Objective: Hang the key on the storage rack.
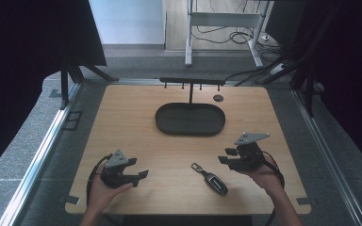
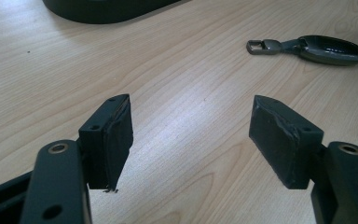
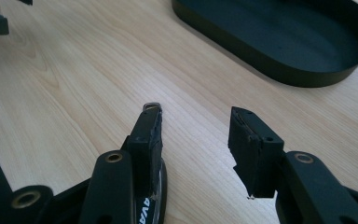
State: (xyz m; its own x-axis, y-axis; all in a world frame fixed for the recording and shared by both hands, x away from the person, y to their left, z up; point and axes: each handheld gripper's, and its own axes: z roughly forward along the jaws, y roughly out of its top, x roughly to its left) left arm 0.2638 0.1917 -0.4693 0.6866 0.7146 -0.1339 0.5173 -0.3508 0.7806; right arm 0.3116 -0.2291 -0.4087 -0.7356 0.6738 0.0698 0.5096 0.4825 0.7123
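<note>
1. Key fob (image 1: 211, 178) lies flat on the table (image 1: 136, 122) near the front edge, between the two grippers and closer to the right one, its metal loop toward the far left.
2. From the left gripper view the fob (image 2: 324, 48) shows whole at the far right, dark and glossy; any marking on it is too small to read.
3. In the right gripper view most of the fob (image 3: 152, 186) is hidden behind the left-hand jaw; its loop peeks past the jaw tip, and part of a white word shows at the bottom edge, cut off and unreadable.
4. Left gripper (image 1: 143, 175) rests in an upturned hand (image 1: 104, 188) at the near left. Its jaws stand wide apart with bare wood between them, holding nothing (image 2: 191, 135).
5. Right gripper (image 1: 223, 156) sits in the right hand (image 1: 264, 174), jaws pointing left. They are spread apart and grip nothing (image 3: 196, 140); whether the left-hand jaw touches the fob cannot be told.
6. Tray (image 1: 190, 129), a dark oval, lies at the far middle of the table, well apart from the fob. Both gripper views cut it off at the frame edge.
7. Rack (image 1: 192, 83), a thin dark bar on a post with small pegs, stands just behind the tray; where its foot meets the tray is hard to make out.
8. A small round dark object (image 1: 218, 98) lies far right of the tray, too small to identify.
</note>
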